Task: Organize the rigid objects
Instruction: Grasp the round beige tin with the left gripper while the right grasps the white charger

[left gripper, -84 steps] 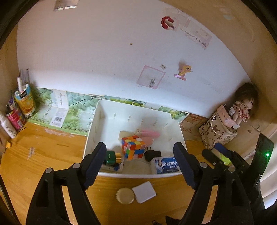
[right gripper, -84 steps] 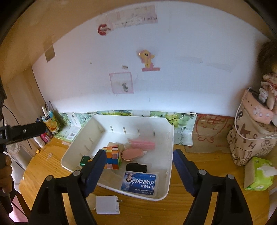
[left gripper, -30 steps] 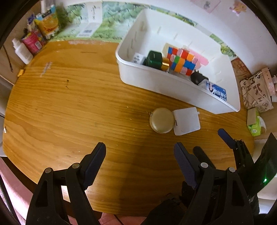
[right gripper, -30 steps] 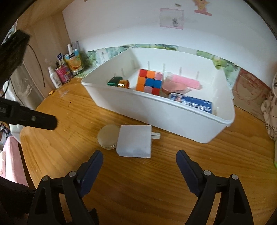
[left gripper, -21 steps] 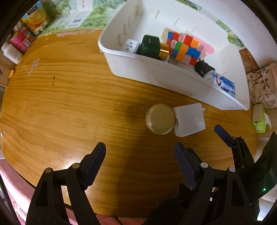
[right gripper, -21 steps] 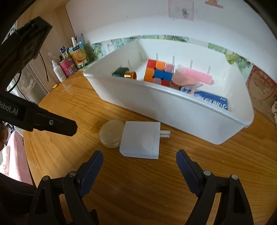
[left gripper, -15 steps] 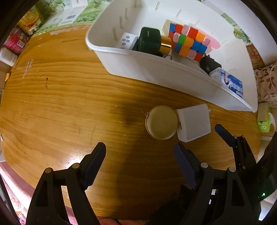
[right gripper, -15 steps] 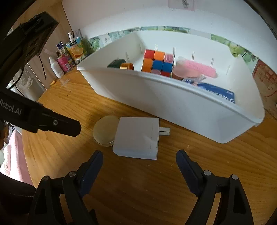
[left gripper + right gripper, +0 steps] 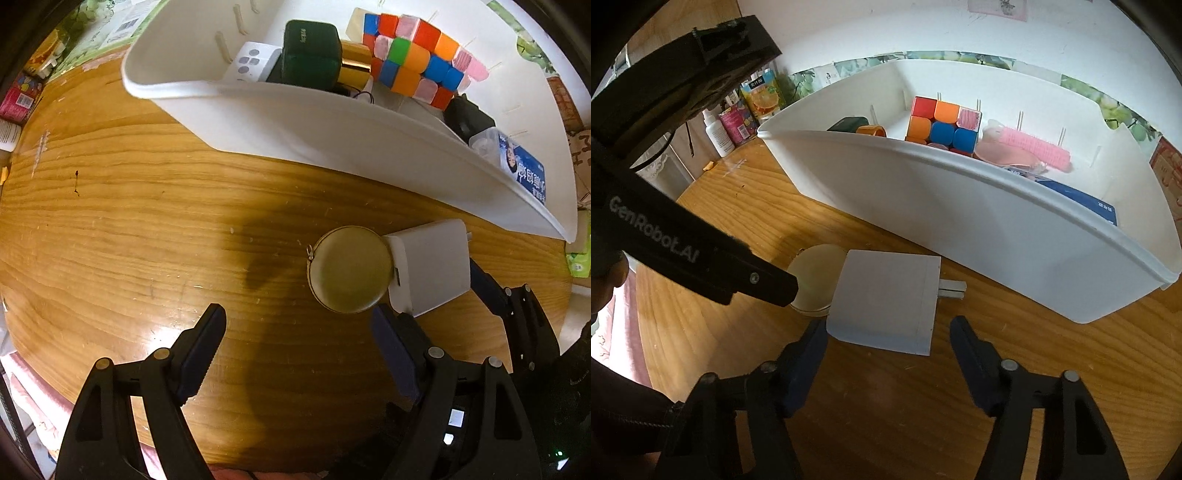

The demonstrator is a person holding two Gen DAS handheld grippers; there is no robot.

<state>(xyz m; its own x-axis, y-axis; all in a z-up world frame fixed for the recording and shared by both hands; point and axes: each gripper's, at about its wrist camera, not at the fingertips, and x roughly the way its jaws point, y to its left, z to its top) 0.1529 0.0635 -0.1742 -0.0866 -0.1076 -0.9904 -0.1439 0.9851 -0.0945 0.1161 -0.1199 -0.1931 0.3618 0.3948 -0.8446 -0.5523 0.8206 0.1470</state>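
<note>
The white charger lies on the table near the bin, touching a round tin. It looks stiff, light and smooth; grip its flat sides. The right gripper, jaws just narrowing, is not yet touching it; the left gripper is wide, empty.

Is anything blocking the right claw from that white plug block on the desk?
Nothing visible. The right gripper, jaws just narrowing, is open right at the white charger. The round tin touches only the charger's far side.

Left hand-held gripper hides part of round tin; bin cut off.
</note>
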